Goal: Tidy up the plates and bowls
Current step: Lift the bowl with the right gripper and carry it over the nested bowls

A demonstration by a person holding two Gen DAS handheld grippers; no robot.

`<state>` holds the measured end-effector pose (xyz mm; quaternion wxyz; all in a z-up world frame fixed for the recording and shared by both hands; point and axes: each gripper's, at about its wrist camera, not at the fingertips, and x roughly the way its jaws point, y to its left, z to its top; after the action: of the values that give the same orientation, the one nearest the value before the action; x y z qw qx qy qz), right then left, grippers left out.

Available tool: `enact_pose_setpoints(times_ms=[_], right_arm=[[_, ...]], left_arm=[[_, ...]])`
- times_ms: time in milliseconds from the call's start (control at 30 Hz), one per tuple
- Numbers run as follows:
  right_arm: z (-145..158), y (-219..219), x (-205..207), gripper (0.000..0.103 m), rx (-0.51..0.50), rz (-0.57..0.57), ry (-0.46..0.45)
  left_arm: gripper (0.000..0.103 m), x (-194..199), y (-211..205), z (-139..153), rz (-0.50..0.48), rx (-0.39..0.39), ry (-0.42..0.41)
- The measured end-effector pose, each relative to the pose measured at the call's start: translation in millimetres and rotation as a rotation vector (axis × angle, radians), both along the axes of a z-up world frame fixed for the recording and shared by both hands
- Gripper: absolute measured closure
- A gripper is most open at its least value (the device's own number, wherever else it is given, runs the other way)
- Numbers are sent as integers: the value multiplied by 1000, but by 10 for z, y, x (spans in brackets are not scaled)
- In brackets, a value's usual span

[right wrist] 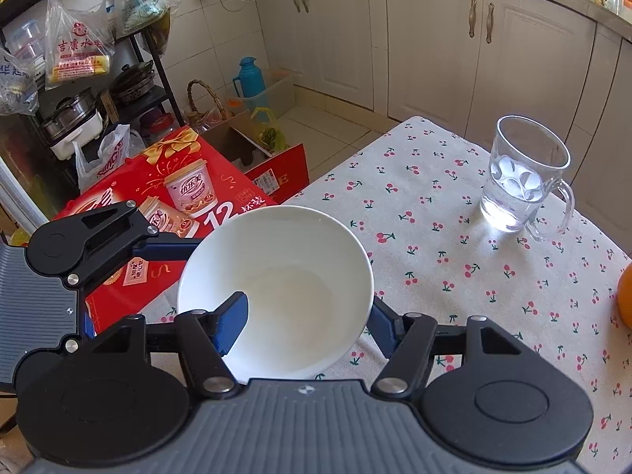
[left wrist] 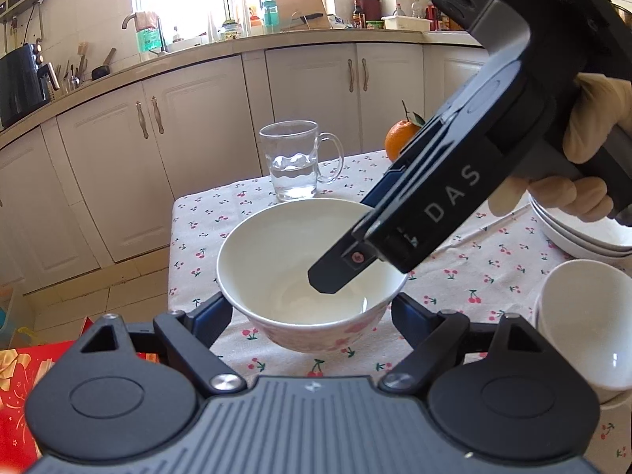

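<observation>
1. The white bowl (right wrist: 276,288) is gripped by its rim in the right claw (right wrist: 304,324), one finger (right wrist: 233,316) inside.
2. The bowl is flanked by the left claw (left wrist: 312,312), whose pads are seen beside its wall; contact cannot be told.
3. The glass mug (right wrist: 521,181) is seen on the desk (right wrist: 434,237) at two o'clock of the bowl.

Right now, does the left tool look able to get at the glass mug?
Probably not. The left tool is closed around the white bowl, which the right tool also grips by the rim. The glass mug stands beyond the bowl, so the bowl blocks the way.
</observation>
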<state>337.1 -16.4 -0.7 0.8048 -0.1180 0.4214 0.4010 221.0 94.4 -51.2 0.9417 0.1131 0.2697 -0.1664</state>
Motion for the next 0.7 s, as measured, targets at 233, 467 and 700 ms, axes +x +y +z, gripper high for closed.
enact_pose_setpoints(times_ms=[233,467,700], right_arm=[[193,-247,-357,32,25,-1,-25],[323,-527,-738,32,34,-18,-52],[383,-825,-1115,32,31,-40,-80]], left_arm=[[16,-330,-207,201,-17,12,-15],[16,-649,-410,357,-56,-3,-27],[16,-919,-634,402,-98,-4,-37]])
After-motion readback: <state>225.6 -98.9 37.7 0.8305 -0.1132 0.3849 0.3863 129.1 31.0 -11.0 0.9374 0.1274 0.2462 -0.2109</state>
